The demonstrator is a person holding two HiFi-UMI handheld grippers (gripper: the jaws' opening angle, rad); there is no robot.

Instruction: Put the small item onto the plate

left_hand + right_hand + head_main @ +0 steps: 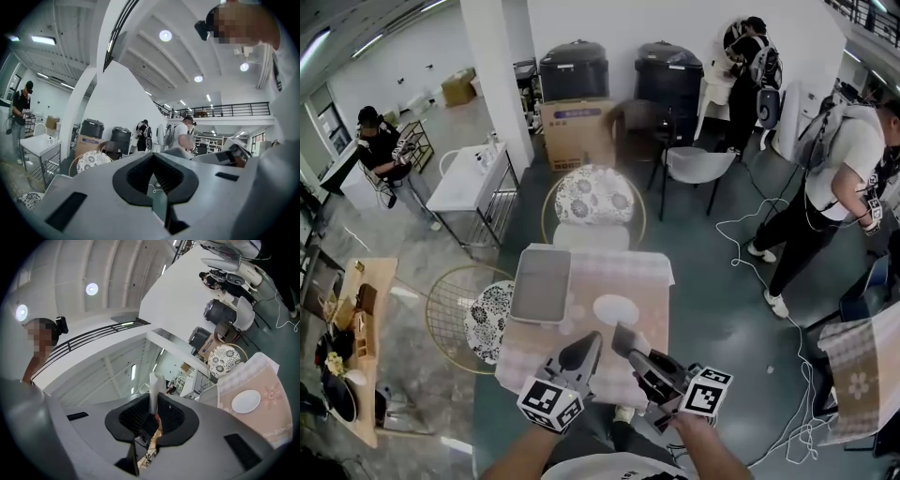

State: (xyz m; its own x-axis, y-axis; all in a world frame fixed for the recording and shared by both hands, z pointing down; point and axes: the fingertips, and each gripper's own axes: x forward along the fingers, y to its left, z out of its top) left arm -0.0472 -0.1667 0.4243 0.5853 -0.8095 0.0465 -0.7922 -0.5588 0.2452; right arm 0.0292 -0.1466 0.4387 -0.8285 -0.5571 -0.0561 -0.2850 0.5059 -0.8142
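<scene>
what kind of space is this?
Probably a staged data-collection hall, not a home: a person wearing a backpack, a mezzanine railing overhead, and a lone cloth-covered table with a plate.

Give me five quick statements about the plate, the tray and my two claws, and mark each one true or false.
1. The plate has nothing on it. True.
2. The right claw is clamped on a thin flat item. True.
3. The tray lies to the right of the plate. False: in the head view it lies to the plate's left.
4. The item is lying on the plate. False: it is in the right claw.
5. The left claw holds a cup. False: nothing is between its jaws.
</scene>
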